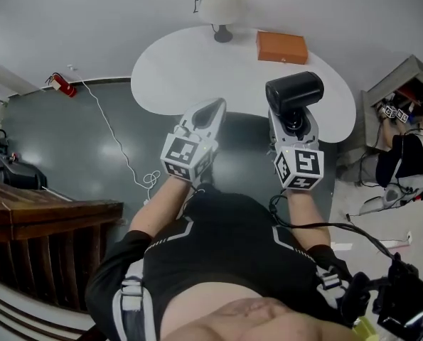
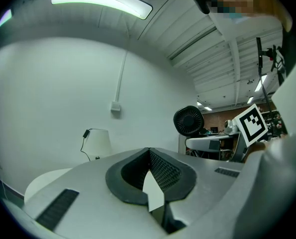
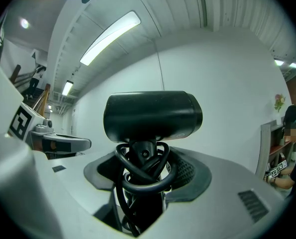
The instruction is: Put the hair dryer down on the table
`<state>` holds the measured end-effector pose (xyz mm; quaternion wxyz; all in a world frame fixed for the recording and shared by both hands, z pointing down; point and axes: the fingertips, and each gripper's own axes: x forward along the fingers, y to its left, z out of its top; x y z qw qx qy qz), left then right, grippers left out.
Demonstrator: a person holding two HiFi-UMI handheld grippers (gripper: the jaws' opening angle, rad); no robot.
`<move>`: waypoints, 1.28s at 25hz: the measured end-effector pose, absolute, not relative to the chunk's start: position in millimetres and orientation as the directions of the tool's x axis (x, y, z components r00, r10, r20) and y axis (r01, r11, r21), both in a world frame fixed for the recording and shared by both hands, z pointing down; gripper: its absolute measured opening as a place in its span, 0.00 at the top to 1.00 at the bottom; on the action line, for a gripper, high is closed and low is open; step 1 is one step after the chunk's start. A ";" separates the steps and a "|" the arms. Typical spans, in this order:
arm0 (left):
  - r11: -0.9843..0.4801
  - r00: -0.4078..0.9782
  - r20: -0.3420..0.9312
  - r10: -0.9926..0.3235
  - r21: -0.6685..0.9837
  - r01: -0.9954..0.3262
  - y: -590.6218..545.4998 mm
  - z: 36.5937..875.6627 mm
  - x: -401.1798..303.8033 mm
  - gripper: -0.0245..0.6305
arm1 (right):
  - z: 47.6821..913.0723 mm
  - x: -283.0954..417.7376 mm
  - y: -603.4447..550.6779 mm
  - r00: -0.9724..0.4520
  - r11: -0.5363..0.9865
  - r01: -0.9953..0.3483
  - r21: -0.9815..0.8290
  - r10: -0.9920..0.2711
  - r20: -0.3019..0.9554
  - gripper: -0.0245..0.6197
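Note:
The black hair dryer stands upright in my right gripper, held in the air over the near edge of the white table. In the right gripper view the jaws are shut on the hair dryer's handle, which has its black cord wound around it, in my right gripper. My left gripper hovers beside it to the left, over the table's near edge. Its jaws meet at the tips with nothing between them, as the left gripper view shows for the left gripper. That view also catches the hair dryer's rear grille.
On the table's far side stand a lamp and an orange box. A white cable runs over the dark floor at left, near a red fire extinguisher. A wooden railing is at left, a cluttered shelf at right.

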<state>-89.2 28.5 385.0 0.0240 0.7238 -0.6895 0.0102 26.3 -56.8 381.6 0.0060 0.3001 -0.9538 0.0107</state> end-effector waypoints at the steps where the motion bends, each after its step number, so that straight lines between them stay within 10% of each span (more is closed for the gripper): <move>1: -0.057 0.058 0.041 -0.997 0.021 -0.998 23.2 383.8 -92.5 0.92 | 380.9 23.4 -60.1 -0.815 0.815 -0.579 -0.018 -0.579 0.019 0.54; 32: -0.264 0.268 0.042 -0.962 0.089 -0.960 -107.5 387.5 -229.0 0.92 | 384.5 -122.0 -144.2 -0.679 0.677 -0.734 -0.057 -0.731 0.069 0.54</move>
